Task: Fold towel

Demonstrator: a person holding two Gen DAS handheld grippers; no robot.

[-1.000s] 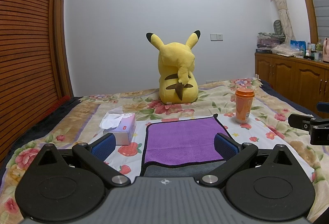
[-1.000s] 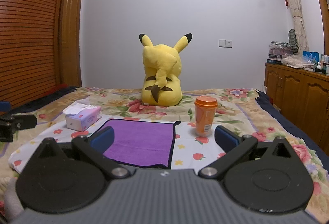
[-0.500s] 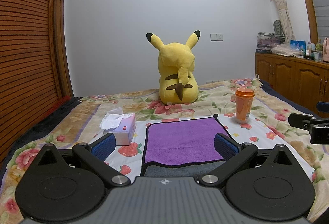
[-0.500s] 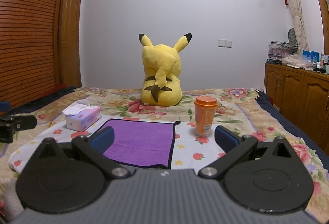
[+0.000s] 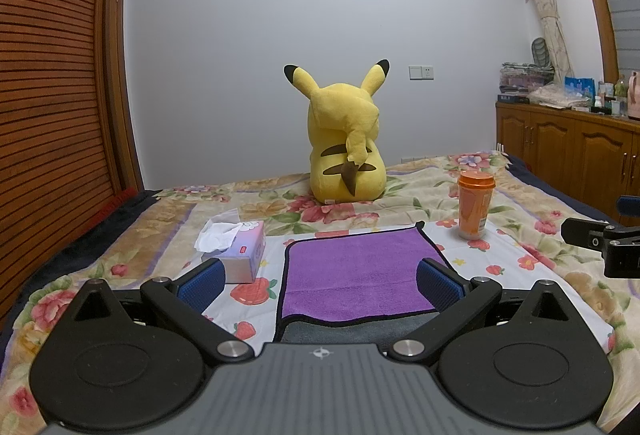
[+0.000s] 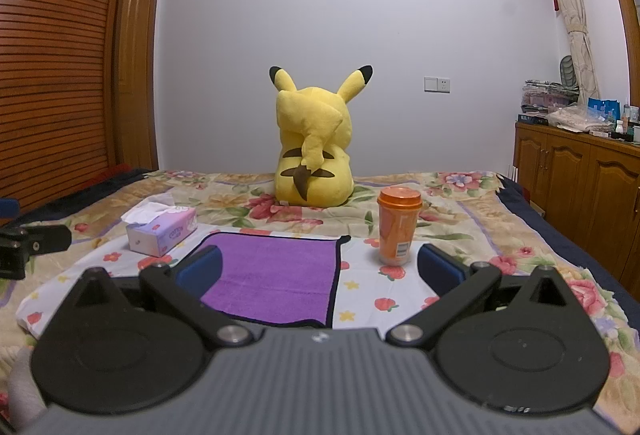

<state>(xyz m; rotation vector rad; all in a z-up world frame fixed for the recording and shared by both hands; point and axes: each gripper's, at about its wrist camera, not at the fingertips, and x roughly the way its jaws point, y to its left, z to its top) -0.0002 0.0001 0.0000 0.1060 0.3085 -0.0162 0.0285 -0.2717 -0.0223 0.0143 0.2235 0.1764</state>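
One purple towel [image 5: 356,271] with black edging lies flat on the floral bedsheet [image 5: 512,267], its near edge turned over to show a grey underside. The left claw [image 5: 320,281] hovers low at that near edge, jaws spread wide, holding nothing; the towel sits between its blue pads [image 5: 202,281]. The right claw [image 6: 320,269] hangs over the towel's right border, jaws likewise wide apart and empty. Also on the bed: one tissue box [image 5: 242,251], one orange cup [image 6: 399,225], and one Pikachu plush [image 5: 344,139] behind.
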